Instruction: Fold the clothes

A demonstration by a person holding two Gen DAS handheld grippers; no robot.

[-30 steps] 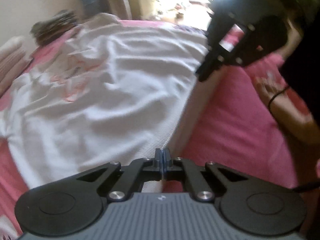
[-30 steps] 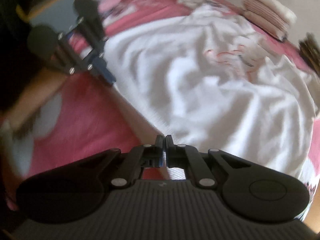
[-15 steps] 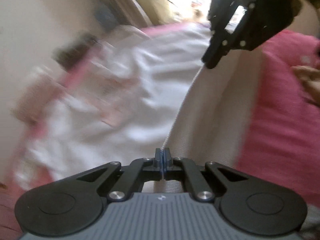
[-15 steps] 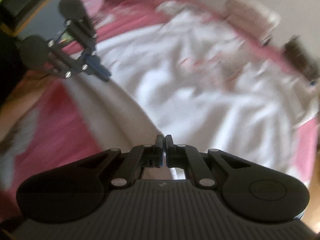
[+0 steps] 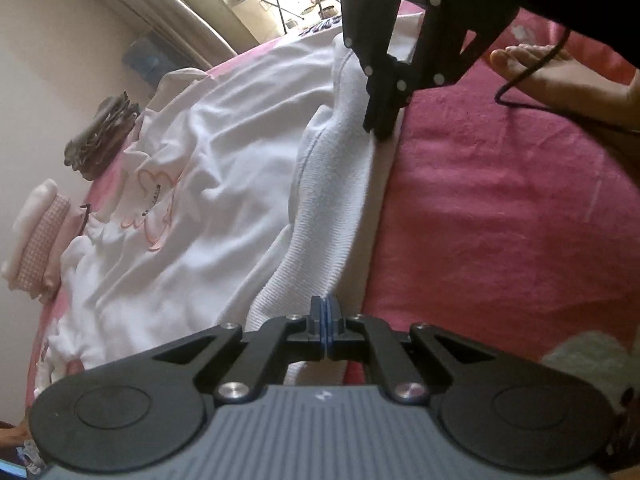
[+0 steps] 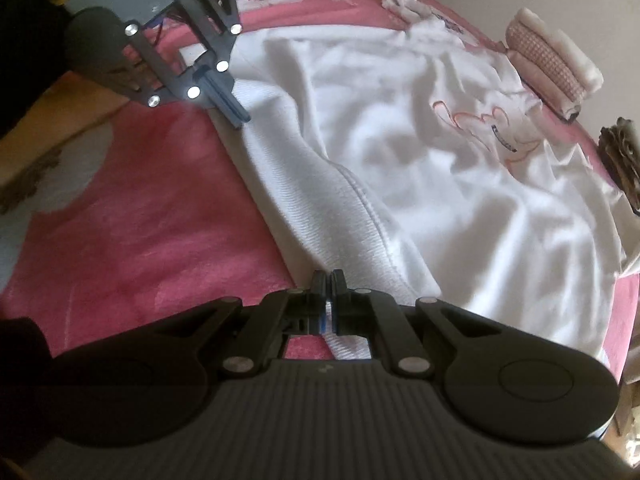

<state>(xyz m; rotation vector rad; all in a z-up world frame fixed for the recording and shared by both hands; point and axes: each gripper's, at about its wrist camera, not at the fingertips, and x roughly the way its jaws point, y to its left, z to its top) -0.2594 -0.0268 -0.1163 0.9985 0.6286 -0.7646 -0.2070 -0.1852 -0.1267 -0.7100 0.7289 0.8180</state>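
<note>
A white sweatshirt (image 5: 224, 184) with a pink outline print lies spread on a pink bed cover (image 5: 500, 208). It also shows in the right wrist view (image 6: 460, 184). My left gripper (image 5: 325, 312) is shut on one end of its ribbed hem (image 5: 336, 200). My right gripper (image 6: 329, 292) is shut on the other end of the hem (image 6: 320, 208). Each gripper shows in the other's view, the right one (image 5: 380, 128) and the left one (image 6: 236, 114), both pinching the hem held taut between them.
A stack of folded pink and white clothes (image 5: 40, 240) and a dark folded pile (image 5: 100, 136) lie at the bed's far side by the wall. The stack also shows in the right wrist view (image 6: 552, 60). The person's forearm (image 5: 560, 76) reaches over the pink cover.
Both grippers have lifted the hem and carried it over the sweatshirt body, so the hem band now lies raised and folded back. The views have steadied after blur.
</note>
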